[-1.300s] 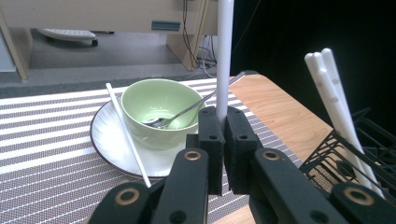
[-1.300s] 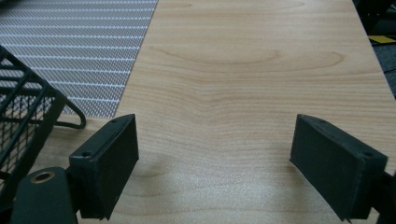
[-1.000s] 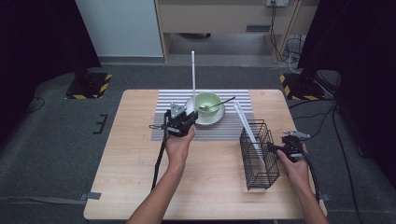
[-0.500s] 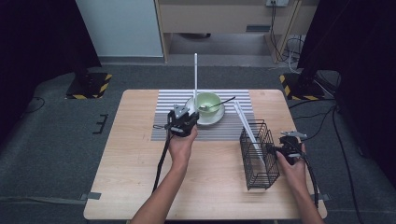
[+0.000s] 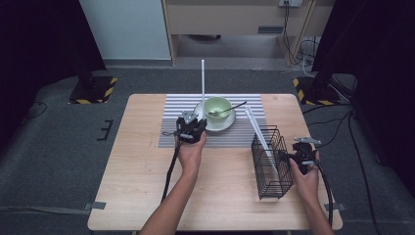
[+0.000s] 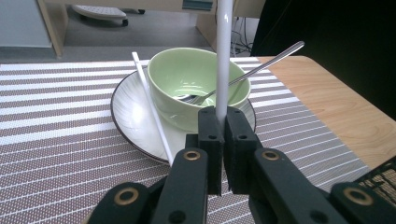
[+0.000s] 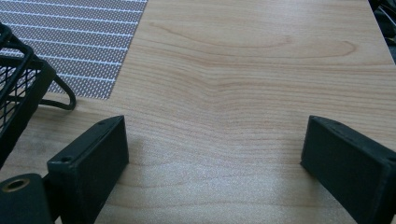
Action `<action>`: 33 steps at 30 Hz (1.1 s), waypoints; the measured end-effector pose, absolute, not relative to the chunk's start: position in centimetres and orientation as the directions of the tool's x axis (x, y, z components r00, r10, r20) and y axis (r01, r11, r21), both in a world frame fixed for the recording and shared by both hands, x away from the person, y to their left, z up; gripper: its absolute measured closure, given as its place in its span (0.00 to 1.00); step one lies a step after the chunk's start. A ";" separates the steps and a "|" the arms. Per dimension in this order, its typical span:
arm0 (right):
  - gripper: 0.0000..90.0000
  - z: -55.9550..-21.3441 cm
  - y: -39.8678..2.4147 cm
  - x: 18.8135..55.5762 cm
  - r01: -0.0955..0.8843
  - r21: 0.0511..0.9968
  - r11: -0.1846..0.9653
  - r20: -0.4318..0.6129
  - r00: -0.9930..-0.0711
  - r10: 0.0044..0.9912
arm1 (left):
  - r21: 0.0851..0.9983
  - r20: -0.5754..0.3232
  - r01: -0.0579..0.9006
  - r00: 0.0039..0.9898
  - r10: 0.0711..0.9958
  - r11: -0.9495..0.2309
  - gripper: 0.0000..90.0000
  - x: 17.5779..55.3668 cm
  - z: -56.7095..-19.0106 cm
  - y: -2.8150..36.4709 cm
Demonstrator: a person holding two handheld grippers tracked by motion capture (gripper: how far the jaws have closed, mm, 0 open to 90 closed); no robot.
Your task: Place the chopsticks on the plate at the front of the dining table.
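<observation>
— Grey floor surrounds our wooden table (image 5: 147,196), and a striped mat (image 5: 171,113) covers its far middle. Where do we stand?

— Our left gripper (image 6: 218,125) is clamped tight on a white rod (image 6: 223,56), which stands upright from between the jaws. In the high view that rod (image 5: 202,83) rises just left of the green bowl (image 5: 218,106).

— And what lies past the jaws?

— The bowl (image 6: 196,84) sits on a white plate (image 6: 133,119) directly ahead, near the jaw tips. A spoon (image 6: 261,63) rests in it, handle out over the rim to the right. A second white stick (image 6: 152,107) lies on the plate, left of the bowl.

— Our right side?

— Our right gripper (image 7: 215,144) hangs with jaws spread wide over bare wood, holding nothing. The wire basket (image 7: 18,88) is just to its left. From above, the gripper (image 5: 302,155) sits beside the basket (image 5: 270,164), which holds another white rod (image 5: 259,137) leaning against its far rim.
</observation>
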State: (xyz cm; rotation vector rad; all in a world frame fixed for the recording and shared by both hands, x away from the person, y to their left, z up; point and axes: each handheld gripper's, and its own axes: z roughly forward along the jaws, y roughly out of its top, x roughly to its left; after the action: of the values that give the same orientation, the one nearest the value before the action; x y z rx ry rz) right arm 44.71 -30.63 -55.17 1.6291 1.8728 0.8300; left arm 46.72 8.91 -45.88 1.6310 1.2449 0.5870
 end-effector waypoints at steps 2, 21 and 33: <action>0.08 -55.2 -30.6 44.7 0.674 0.734 0.086 0.010 -0.138 0.990 | 0.890 -0.165 0.455 0.354 0.920 -0.016 0.96 47.0 -46.2 9.0; 0.07 -55.2 -30.6 44.7 0.675 0.733 0.085 0.010 -0.135 0.991 | 0.868 -0.135 0.494 0.318 0.938 -0.042 0.96 48.0 -48.1 9.2; 0.07 -55.2 -30.6 44.7 0.675 0.733 0.084 0.009 -0.134 0.991 | 0.855 -0.140 0.518 0.300 0.944 -0.038 0.96 48.3 -49.4 9.1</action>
State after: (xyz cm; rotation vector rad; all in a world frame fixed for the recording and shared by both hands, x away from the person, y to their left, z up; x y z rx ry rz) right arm 44.71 -30.55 -55.18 1.6377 1.8666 0.8232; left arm 48.32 9.14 -49.40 1.6860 1.3411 0.6067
